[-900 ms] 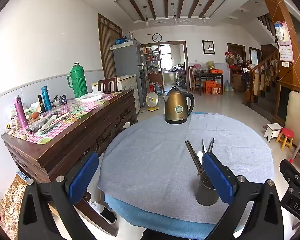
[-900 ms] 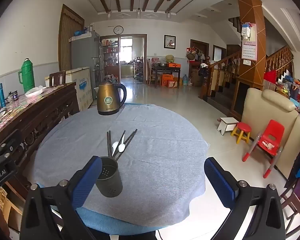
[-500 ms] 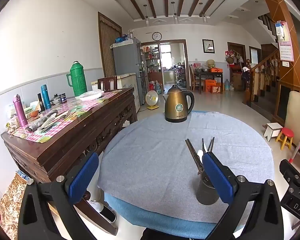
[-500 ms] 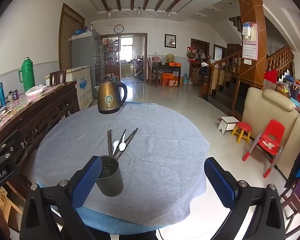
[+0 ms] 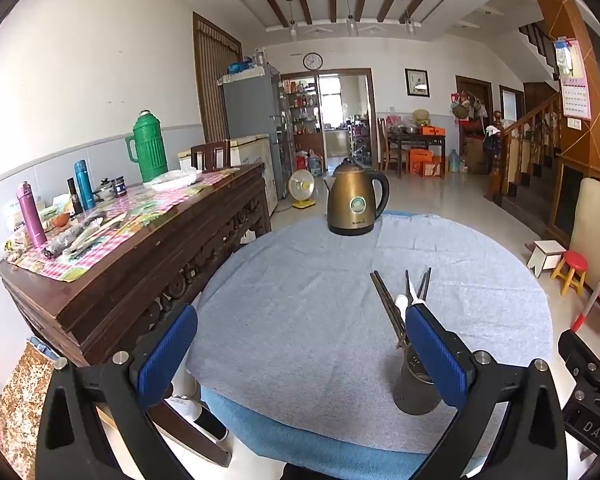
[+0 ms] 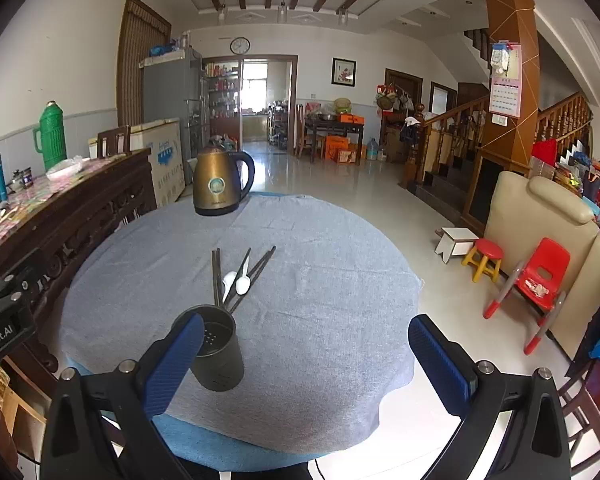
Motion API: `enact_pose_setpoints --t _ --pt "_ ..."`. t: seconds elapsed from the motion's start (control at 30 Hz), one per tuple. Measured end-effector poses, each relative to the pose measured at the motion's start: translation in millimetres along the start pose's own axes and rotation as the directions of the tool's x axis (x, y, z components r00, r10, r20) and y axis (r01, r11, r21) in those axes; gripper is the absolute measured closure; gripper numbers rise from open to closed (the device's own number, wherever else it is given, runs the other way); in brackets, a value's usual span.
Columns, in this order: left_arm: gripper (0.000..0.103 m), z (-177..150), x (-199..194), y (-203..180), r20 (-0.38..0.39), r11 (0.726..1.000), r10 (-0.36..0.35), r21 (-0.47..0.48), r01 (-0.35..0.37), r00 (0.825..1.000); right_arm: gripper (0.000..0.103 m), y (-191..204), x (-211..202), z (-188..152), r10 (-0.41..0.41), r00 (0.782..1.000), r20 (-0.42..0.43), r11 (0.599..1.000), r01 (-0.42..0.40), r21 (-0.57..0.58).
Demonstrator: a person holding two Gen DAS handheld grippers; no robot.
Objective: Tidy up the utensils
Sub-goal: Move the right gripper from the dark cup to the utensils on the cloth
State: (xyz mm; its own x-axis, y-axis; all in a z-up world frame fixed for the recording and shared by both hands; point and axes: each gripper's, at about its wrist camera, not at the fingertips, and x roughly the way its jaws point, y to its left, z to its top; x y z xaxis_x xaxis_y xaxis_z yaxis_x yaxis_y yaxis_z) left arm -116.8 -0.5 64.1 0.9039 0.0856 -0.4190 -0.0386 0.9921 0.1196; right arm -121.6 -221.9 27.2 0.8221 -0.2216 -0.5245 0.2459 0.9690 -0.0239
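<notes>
While my left gripper (image 5: 300, 350) and right gripper (image 6: 306, 356) hang spread and empty, the round table (image 6: 320, 280) carries a kettle (image 6: 219, 184) at 12 o'clock. My right finger (image 5: 436, 354) partly masks the holder (image 6: 216, 350); chopsticks (image 6: 217, 276) and spoons (image 6: 243, 283) lie beyond. Nothing has shifted.

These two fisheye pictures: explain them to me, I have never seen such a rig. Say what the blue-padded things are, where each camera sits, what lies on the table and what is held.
There is no robot. A person holds a two-finger tool in each hand, with a camera on each looking forward along its fingers. One picture comes from the left gripper, the other from the right gripper. The blue pads are the fingertips. Both grippers are open and hold nothing.

On the round table, under a grey cloth, stand a brass-coloured kettle and a dark perforated utensil holder. Just beyond the holder lie dark chopsticks and two white spoons, flat on the cloth, not yet in the holder.
</notes>
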Motion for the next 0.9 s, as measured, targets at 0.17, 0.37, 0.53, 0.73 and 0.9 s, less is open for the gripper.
enact_pose_setpoints --t 0.17,0.37,0.53,0.73,0.9 --pt "0.000 -1 23 -2 -0.029 1.000 0.001 0.005 -0.001 1.000 0.000 5 16 2 0.000 1.000 0.000 1.000 0.000 0.009" --pt "0.000 3 69 2 -0.110 1.000 -0.025 -0.004 0.025 0.994 0.000 10 47 12 0.001 1.000 -0.028 1.000 -0.002 -0.005" --pt "0.000 11 121 10 -0.216 0.996 -0.085 -0.033 0.080 0.973 0.000 7 93 27 0.080 0.994 -0.076 0.997 -0.078 0.030" --pt "0.000 18 207 13 -0.368 0.985 -0.170 -0.104 0.141 0.914 0.000 -13 188 54 0.281 0.941 -0.187 0.956 -0.259 0.136" --pt "0.018 22 272 -3 -0.448 0.975 -0.223 -0.120 0.189 0.866 0.004 -20 285 69 0.401 0.868 -0.292 0.902 -0.319 0.290"
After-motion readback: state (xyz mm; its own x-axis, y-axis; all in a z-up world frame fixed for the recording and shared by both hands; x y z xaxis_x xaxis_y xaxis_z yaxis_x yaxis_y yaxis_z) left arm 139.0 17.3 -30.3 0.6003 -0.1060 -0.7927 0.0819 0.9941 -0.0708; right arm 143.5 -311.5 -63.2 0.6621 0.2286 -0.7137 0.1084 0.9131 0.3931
